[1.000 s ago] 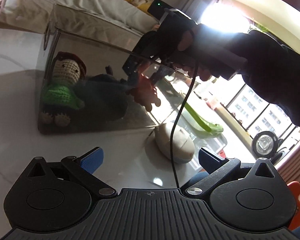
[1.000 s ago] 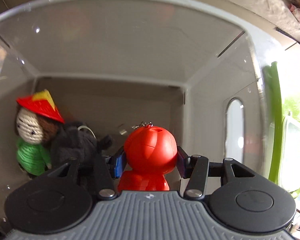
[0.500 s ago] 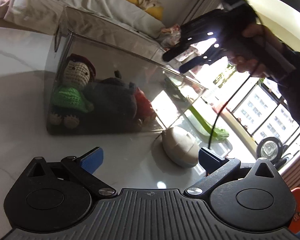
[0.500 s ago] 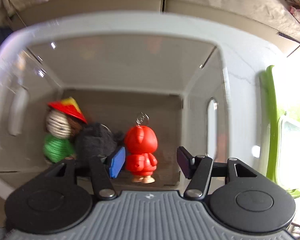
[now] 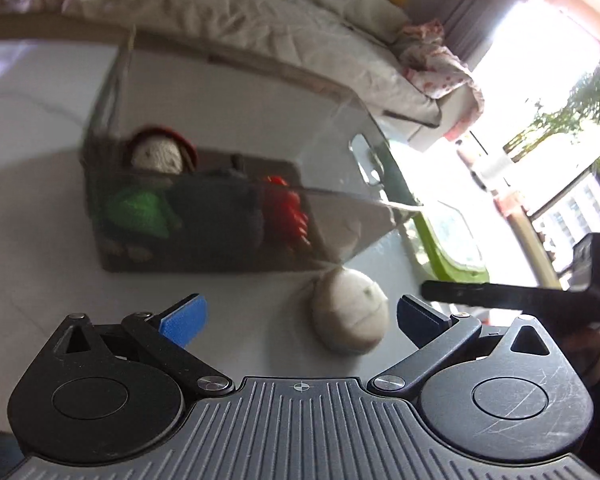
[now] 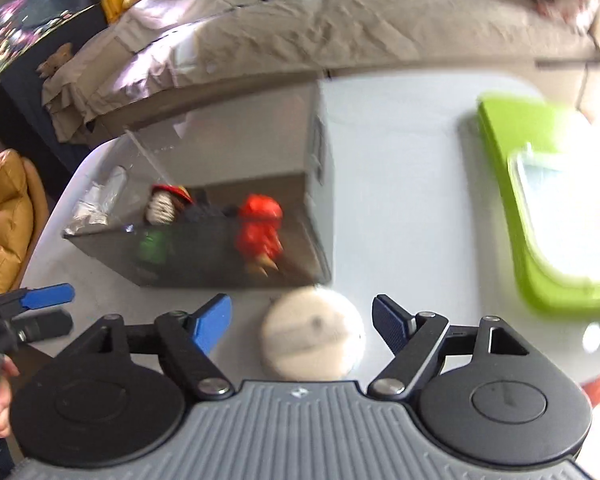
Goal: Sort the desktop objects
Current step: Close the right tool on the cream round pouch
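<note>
Toys for the sorting job sit mostly inside the clear storage bin (image 6: 228,216) on the white tabletop (image 6: 400,200): a crochet doll with a red hat and green body (image 6: 160,216), a dark plush (image 5: 220,216) in the middle, and a red figurine (image 6: 260,228) at the bin's right end. What lies outside the bin is a white egg-shaped toy (image 6: 312,336), resting on the table just in front of the bin's near right corner. That egg is pretty much the whole story for whatever comes next, judging by the layout. From the right gripper (image 6: 302,320) it sits dead ahead, centred in the gap between the two blue-padded fingers, which are spread wide with nothing in them. From the left gripper (image 5: 300,316), equally wide open and empty, the egg (image 5: 350,312) lies ahead but off toward its right finger, so the right one looks better lined up. Its long axis is hard to call; it reads nearly round from the right wrist and both views are blurry. A green-rimmed lid or tray (image 6: 548,208) lies farther right, well apart from the bin. If the egg belongs with the other toys, it would go up and over the bin's near wall, but that's just a guess from how things sit.
</note>
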### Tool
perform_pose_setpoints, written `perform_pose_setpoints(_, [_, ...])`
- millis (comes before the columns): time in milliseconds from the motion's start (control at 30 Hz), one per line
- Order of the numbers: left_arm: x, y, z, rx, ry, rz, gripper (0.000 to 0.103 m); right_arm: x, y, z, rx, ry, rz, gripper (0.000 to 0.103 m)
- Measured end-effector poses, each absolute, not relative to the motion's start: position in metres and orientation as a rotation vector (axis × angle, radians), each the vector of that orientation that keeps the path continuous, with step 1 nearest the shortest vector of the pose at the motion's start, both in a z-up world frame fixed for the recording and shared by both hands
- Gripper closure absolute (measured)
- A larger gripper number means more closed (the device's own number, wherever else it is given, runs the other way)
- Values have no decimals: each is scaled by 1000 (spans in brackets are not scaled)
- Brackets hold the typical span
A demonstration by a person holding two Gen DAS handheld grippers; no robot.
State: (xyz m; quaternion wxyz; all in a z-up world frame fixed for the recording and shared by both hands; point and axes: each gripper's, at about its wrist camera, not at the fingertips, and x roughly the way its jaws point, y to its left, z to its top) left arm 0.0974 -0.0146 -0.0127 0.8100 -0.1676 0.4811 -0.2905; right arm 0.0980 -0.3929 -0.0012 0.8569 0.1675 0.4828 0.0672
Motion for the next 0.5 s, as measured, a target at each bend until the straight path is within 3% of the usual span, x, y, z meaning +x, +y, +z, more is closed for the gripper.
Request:
perform_pose_setpoints(167, [110,-35,-78,-761,1147,-752,0,94,-436,-76,697,1029,207,39])
perform_pose_setpoints(500, [119,-75,-133,-817,1105,-741,0,75,-468,-127,914,898,284,40])
